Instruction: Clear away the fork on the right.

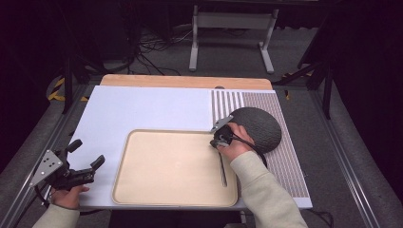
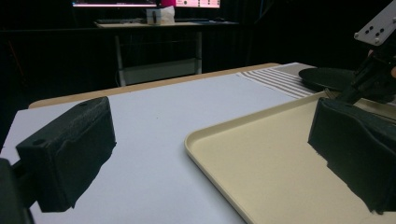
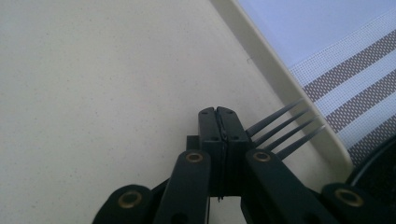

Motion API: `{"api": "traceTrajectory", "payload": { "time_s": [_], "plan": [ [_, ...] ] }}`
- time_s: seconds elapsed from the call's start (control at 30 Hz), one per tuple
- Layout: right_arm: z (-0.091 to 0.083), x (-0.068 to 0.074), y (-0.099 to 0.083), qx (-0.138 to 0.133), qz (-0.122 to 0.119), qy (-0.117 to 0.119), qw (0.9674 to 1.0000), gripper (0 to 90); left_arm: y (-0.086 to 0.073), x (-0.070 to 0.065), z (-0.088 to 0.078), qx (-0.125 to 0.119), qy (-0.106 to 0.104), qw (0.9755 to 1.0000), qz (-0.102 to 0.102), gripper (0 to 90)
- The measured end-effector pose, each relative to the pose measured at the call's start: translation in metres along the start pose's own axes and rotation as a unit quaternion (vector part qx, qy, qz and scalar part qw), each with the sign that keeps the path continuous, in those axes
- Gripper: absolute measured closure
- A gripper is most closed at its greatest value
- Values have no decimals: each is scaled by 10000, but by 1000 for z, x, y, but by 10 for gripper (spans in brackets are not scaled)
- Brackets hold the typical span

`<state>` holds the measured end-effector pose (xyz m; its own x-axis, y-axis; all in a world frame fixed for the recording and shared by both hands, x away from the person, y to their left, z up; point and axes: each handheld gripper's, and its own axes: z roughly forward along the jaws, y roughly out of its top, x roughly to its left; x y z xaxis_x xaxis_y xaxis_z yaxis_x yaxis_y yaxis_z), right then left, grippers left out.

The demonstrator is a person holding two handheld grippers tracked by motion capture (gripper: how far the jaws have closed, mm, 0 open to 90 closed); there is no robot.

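A beige tray [image 1: 142, 190] lies on the table in front of me. On its right part rests a dark fork [image 1: 222, 168], handle towards the person. My right gripper [image 1: 217, 143] hovers low over the tray's far right corner, jaws shut pad to pad [image 3: 218, 113]. The fork's tines [image 3: 285, 133] stick out from behind its right jaw, toward the tray rim [image 3: 280, 65]; nothing shows in the seam between the pads. My left gripper [image 1: 86, 153] rests off the tray's left side, open and holding nothing [image 2: 210, 140]. The right gripper [image 2: 373, 79] also shows far right in the left gripper view.
A black round mat [image 1: 259, 126] lies on a striped placemat [image 1: 285, 156] right of the tray. A pale sheet [image 1: 142, 109] covers the wooden tabletop [image 1: 185, 80]. Behind the table stand a white frame [image 1: 233, 21] and cables on the floor.
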<state>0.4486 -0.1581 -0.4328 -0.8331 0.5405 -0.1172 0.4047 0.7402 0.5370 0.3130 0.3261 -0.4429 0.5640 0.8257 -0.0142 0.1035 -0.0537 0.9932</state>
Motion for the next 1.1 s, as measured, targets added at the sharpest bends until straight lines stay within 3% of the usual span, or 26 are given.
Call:
{"api": "traceTrajectory", "payload": {
  "time_s": [0.33,0.47,0.57,0.63,0.7,0.73,0.83,1.0,1.1],
  "plan": [
    [-3,-3,-2,72,97,-113,9999,897,0,0,0,5,11,10000,7,12],
    [-7,-3,-1,-27,88,-115,9999,881,0,0,0,15,5,10000,19,12],
    [-13,-2,0,-201,251,-72,9995,828,0,-1,0,16,6,10000,17,12],
    [-19,-2,0,-406,357,-28,9985,736,0,-1,0,11,12,10000,16,12],
    [-22,0,-1,-600,564,-23,9966,551,0,-1,0,-1,14,10000,-1,12],
    [-22,0,-1,-600,564,-23,9966,551,0,-1,0,2,13,10000,12,12],
    [-30,4,-1,-974,691,-60,9928,354,0,-1,1,14,6,10000,5,12],
    [-42,4,-6,-1353,756,-101,9879,227,0,-2,2,2,-4,10000,9,12],
    [-51,3,-10,-1556,728,-120,9851,194,0,-3,3,14,-19,10000,26,12]
  ]
}}
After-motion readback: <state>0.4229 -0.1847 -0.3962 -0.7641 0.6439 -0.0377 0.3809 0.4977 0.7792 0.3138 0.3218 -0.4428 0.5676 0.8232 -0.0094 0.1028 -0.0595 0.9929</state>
